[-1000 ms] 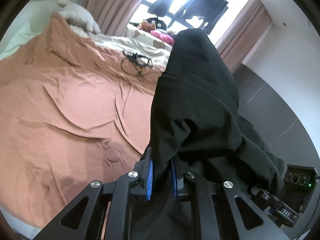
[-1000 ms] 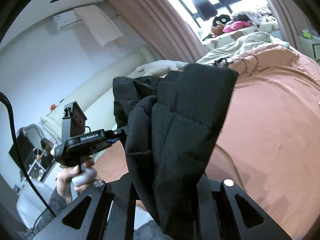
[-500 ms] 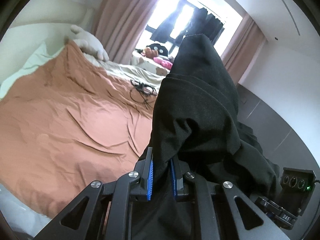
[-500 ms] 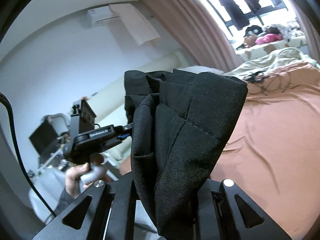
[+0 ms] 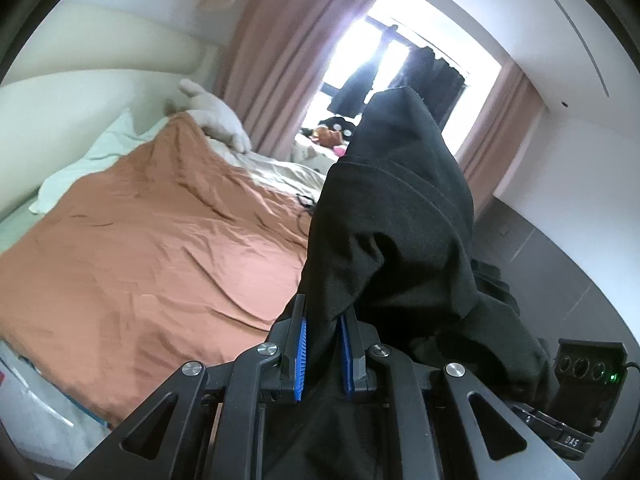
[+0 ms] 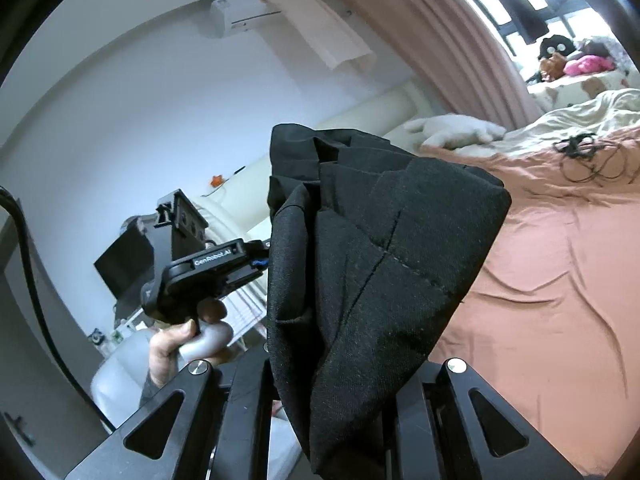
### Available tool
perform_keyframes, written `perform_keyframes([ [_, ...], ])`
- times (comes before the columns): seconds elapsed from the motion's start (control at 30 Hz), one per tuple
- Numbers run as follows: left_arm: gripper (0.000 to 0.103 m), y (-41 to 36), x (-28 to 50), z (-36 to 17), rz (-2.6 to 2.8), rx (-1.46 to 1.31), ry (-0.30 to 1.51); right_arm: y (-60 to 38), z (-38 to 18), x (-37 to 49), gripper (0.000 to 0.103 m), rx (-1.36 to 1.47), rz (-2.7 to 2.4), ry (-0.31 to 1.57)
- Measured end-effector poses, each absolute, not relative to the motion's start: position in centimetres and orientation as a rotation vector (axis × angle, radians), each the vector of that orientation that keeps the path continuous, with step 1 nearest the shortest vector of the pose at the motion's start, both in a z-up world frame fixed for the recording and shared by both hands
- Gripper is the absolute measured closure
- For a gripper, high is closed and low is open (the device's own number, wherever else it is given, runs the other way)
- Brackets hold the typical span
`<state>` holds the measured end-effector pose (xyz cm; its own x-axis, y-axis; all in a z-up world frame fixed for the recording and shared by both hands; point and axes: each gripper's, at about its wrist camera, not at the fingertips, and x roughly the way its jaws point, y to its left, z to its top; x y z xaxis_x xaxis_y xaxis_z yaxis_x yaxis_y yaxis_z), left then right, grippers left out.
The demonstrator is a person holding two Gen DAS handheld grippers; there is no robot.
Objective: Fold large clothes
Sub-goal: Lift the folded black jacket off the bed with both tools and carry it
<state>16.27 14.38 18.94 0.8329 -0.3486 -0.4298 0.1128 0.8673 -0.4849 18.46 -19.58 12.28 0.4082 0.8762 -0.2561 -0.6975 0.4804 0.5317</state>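
A black garment (image 5: 396, 232) is held up in the air above the bed by both grippers. My left gripper (image 5: 323, 354) is shut on its edge, the cloth pinched between the blue pads (image 5: 302, 354). In the right wrist view the same black garment (image 6: 372, 272) drapes over my right gripper (image 6: 332, 396) and hides its fingertips; the cloth hangs from between its arms. The left gripper's body (image 6: 208, 268) and the hand holding it show at the left of that view, touching the garment's side.
An orange-brown bedsheet (image 5: 152, 256) covers the bed below. A white plush toy (image 5: 212, 116) and a tangle of black cables (image 6: 580, 156) lie near the far end. Curtains (image 5: 288, 40) and a bright window stand behind. A dark wall panel (image 5: 540, 248) is at right.
Both grippers have lifted and tilted upward with the garment; the bed has dropped lower in both views and more wall and ceiling show.
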Motion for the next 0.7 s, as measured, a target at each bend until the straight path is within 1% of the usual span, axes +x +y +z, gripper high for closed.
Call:
perform_keyframes([
  [0.23, 0.089, 20.8, 17.3, 16.5, -0.193, -0.482, 0.548, -12.6, 10.0, 21.4, 0.09, 0.355, 1.074, 0.597],
  [0.5, 0.089, 30.5, 19.2, 10.4, -0.124, -0.591, 0.559, -4.1, 6.1, 26.1, 0.09, 0.335, 1.138, 0.696],
  [0.7, 0.09, 37.9, 20.5, 8.3, -0.079, -0.609, 0.557, 3.1, 4.0, 28.9, 0.089, 0.315, 1.217, 0.759],
])
